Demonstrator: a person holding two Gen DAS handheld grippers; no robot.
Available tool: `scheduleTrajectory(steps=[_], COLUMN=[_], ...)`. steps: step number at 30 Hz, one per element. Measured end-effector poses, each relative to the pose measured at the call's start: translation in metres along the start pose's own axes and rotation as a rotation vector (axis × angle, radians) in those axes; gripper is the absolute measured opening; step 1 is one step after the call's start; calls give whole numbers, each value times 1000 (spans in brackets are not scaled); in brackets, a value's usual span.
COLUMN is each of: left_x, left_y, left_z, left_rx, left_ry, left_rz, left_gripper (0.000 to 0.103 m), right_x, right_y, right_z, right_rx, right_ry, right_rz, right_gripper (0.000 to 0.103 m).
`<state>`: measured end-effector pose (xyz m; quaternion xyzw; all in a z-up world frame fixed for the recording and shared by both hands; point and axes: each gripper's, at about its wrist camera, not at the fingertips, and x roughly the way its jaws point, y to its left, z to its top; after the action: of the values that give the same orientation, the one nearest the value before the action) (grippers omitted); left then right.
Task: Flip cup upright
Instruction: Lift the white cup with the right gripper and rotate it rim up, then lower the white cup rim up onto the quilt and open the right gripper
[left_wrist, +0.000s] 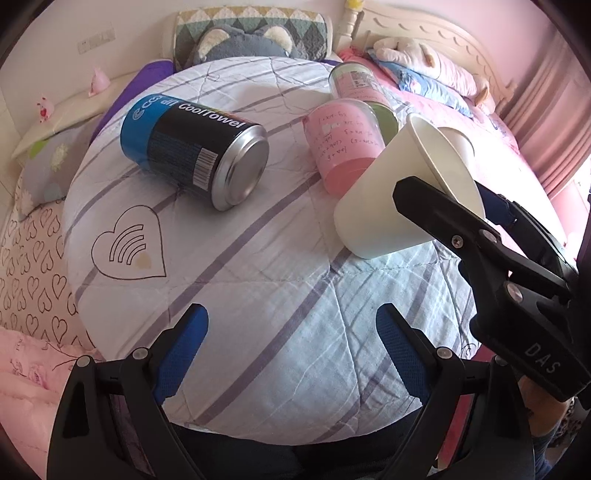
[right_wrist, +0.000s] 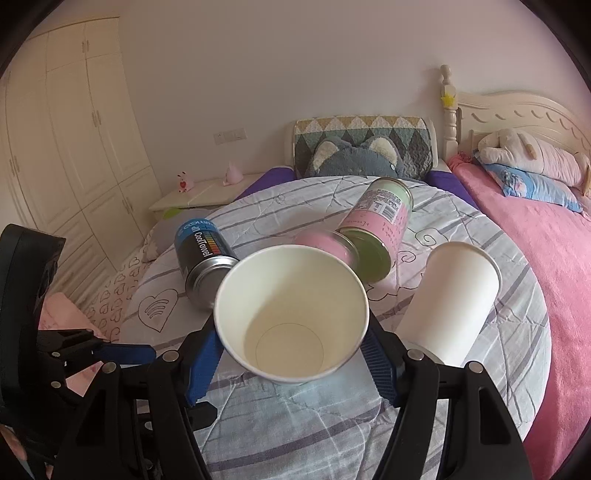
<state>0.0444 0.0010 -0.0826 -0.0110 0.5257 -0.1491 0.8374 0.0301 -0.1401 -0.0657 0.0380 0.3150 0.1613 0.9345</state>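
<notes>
A white paper cup (right_wrist: 291, 314) is held between the blue pads of my right gripper (right_wrist: 295, 347), tilted, its open mouth facing the camera, base close to the cloth. In the left wrist view the same cup (left_wrist: 388, 195) hangs tilted above the round table (left_wrist: 258, 314) with the right gripper (left_wrist: 465, 206) shut on it near the rim. My left gripper (left_wrist: 291, 347) is open and empty over the table's near edge. A second white paper cup (right_wrist: 450, 299) lies on its side to the right.
A blue and black CoolTowel can (left_wrist: 195, 147) lies on its side at left. A pink can (left_wrist: 343, 144) and a green and pink can (right_wrist: 380, 229) lie behind the cup. Beds and pillows surround the cloth-covered table.
</notes>
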Motion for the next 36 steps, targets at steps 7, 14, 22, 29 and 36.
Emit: scheduleTrajectory(steps=[7, 14, 22, 29, 36], left_x=[0, 0, -18, -41, -57], left_y=[2, 1, -3, -9, -22], left_z=[1, -3, -10, -15, -24], left_rx=[-10, -1, 30, 35, 36], left_ry=[-9, -13, -53, -119, -169], left_rz=[11, 48, 106, 150, 159], left_gripper=[94, 94, 94, 94, 99], right_x=[-5, 3, -9, -32, -69], right_y=[10, 9, 16, 20, 13], right_z=[6, -1, -2, 1, 3], right_rx=[-60, -57, -76, -76, -43], right_ry=[43, 80, 88, 62, 2], right_rz=[-54, -56, -81, -89, -121], right_gripper=[71, 71, 83, 83, 83])
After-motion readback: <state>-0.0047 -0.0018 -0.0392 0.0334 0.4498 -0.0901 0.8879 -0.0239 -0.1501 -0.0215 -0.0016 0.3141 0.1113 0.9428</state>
